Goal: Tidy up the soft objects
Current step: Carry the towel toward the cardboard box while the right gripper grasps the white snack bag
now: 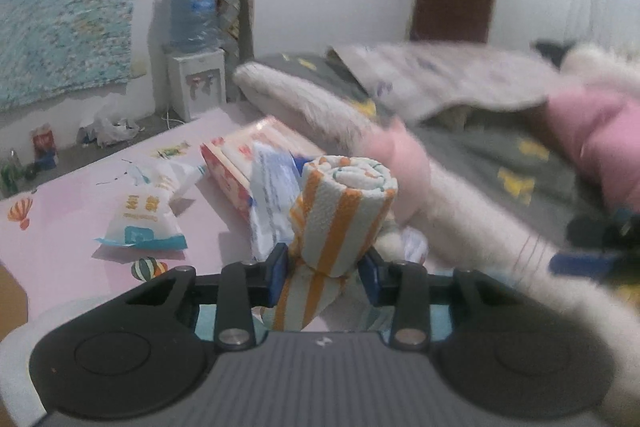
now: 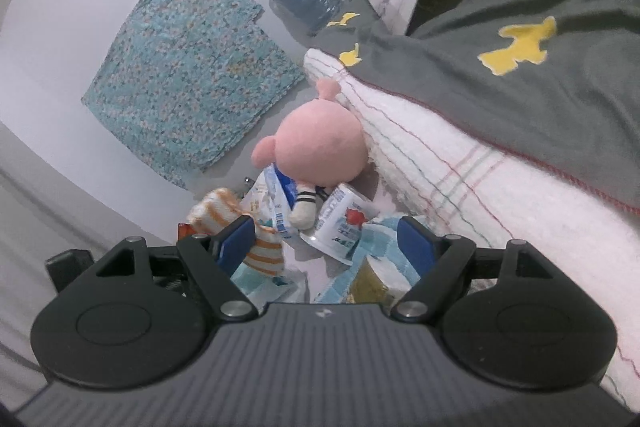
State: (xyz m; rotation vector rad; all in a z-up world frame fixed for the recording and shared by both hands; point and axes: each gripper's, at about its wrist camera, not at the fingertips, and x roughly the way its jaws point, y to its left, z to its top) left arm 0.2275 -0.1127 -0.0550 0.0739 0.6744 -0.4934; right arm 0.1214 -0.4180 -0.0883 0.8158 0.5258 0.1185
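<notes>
Clamping the rolled striped towel (image 1: 344,211), your left gripper (image 1: 324,267) sits above the pink sheet (image 1: 80,227); packets (image 1: 144,215) crowd it. Your right gripper (image 2: 328,243) gapes empty near the pink plush (image 2: 320,151) and yogurt cup (image 2: 344,223).

In the left wrist view the pink plush toy (image 1: 394,167) is smeared by motion blur, and so is the white blanket (image 1: 460,211) beside it. The rolled striped towel (image 1: 344,211) hides its own lower end behind the gripper body.
</notes>
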